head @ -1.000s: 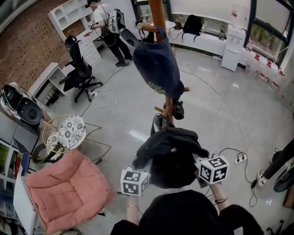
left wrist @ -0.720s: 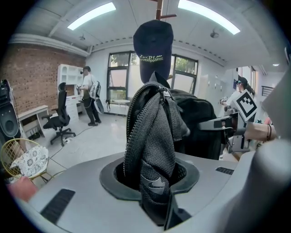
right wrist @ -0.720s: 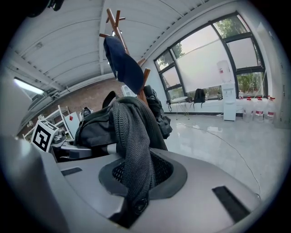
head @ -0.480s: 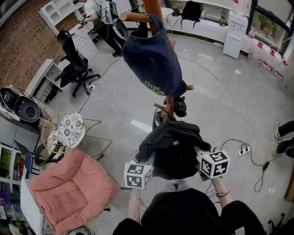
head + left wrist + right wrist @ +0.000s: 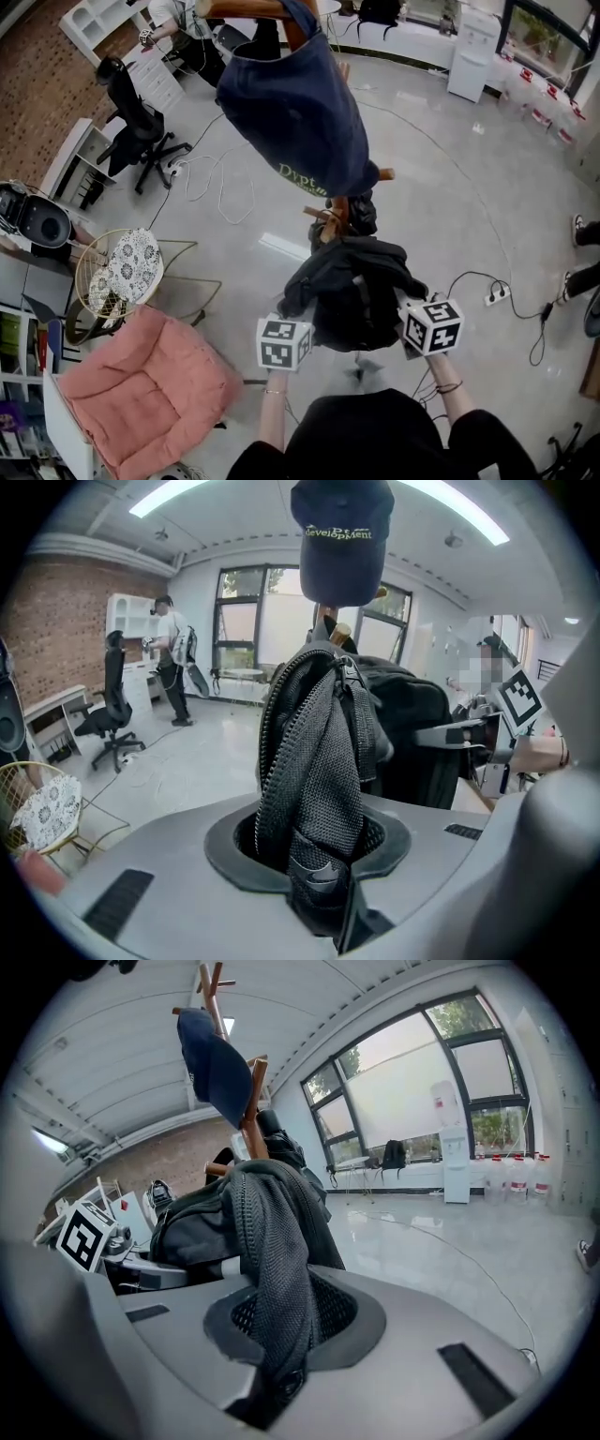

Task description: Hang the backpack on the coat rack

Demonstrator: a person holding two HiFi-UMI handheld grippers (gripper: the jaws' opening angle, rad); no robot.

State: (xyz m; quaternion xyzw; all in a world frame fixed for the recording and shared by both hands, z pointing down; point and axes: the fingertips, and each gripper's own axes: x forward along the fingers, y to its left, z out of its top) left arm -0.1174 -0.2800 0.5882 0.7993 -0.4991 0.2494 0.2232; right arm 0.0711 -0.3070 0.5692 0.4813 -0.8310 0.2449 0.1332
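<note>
two handheld tools are carrying a black backpack point(image 5: 352, 291) clear of the floor, just beside the lower pegs of the wooden coat rack point(image 5: 330, 217); whether it is touching them cannot be told. the left gripper point(image 5: 319, 892) is clamping a fold of mesh strap and zipper, jaws partly closed on it. the right gripper point(image 5: 277, 1372) is pinching another mesh strap, jaws nearly together. a navy cap point(image 5: 295, 112) is hanging from an upper peg above.

probably "development" in yellow-green letters on the navy cap point(image 5: 340, 532)
</note>
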